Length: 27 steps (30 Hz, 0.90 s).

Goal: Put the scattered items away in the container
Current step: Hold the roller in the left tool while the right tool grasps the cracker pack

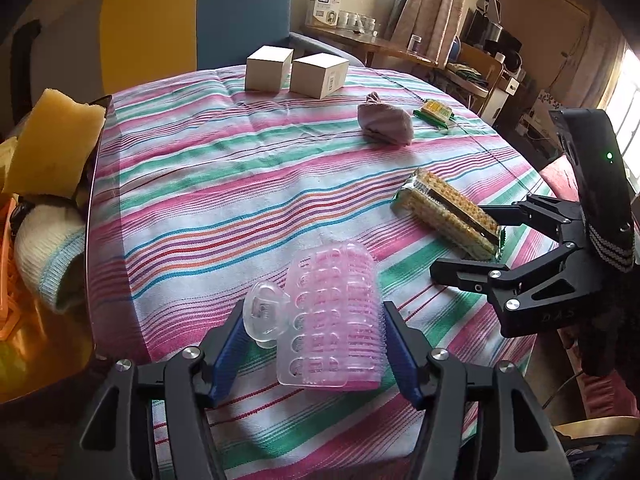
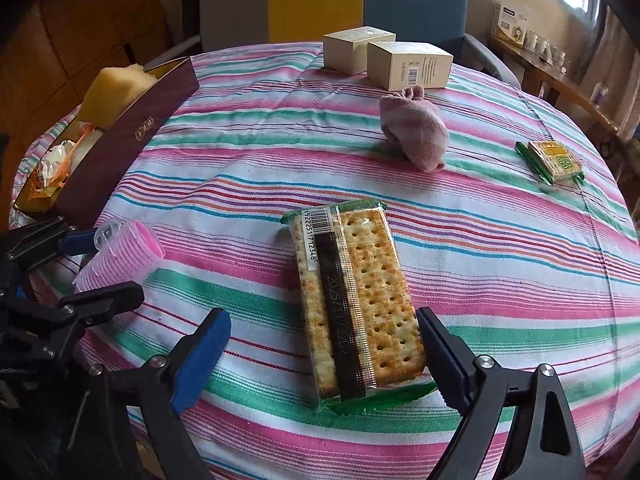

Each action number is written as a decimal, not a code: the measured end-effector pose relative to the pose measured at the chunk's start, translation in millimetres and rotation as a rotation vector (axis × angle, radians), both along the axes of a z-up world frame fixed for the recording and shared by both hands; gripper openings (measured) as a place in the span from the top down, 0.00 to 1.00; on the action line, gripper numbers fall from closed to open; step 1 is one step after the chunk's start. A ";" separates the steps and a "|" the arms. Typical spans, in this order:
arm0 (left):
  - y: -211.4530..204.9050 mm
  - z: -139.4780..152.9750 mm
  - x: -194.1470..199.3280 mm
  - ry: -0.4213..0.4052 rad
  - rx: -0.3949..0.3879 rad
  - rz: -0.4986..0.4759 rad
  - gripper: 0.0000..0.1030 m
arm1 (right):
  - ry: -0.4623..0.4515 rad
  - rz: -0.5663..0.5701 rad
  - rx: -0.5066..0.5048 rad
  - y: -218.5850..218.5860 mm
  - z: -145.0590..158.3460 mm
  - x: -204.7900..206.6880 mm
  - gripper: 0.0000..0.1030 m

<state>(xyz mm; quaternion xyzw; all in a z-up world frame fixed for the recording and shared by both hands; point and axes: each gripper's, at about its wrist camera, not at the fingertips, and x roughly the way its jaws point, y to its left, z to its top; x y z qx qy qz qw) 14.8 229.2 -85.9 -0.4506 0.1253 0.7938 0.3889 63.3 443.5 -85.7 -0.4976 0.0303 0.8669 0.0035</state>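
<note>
A pink hair roller (image 1: 336,312) with a clear clip (image 1: 264,314) lies on the striped tablecloth, between the blue pads of my left gripper (image 1: 314,308). One pad touches the clip and the other touches the roller's bristles. The right wrist view shows the same roller (image 2: 120,256) inside the left gripper (image 2: 114,264). A clear packet of crackers (image 2: 360,304) lies lengthwise between the fingers of my right gripper (image 2: 320,316). That gripper stands wide open, its right pad close to the packet and its left pad well clear. The right gripper (image 1: 460,242) straddles the cracker packet (image 1: 448,212).
The dark maroon box (image 2: 120,148) at the table's left edge holds a yellow sponge (image 2: 112,92) and other items. A rolled pink sock (image 2: 420,132), a small green snack packet (image 2: 550,160) and two white cartons (image 2: 408,64) lie farther back. Chairs stand behind the table.
</note>
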 end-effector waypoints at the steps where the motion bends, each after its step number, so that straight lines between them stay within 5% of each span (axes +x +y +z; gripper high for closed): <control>1: 0.2 -0.1 0.4 0.003 -0.003 -0.001 0.37 | 0.001 -0.006 0.003 -0.5 -0.2 0.9 0.09; 7: 0.1 -0.1 -0.2 -0.004 -0.005 -0.001 0.37 | 0.001 -0.028 -0.001 -5.3 -4.4 -1.3 0.00; 13: -2.2 -0.4 -0.9 -0.012 0.009 0.007 0.36 | -0.040 -0.083 0.001 -6.7 -4.9 -9.4 0.00; 27: -1.9 -0.2 -1.5 -0.018 0.009 0.010 0.36 | 0.018 -0.078 -0.003 -7.5 -3.1 1.0 0.00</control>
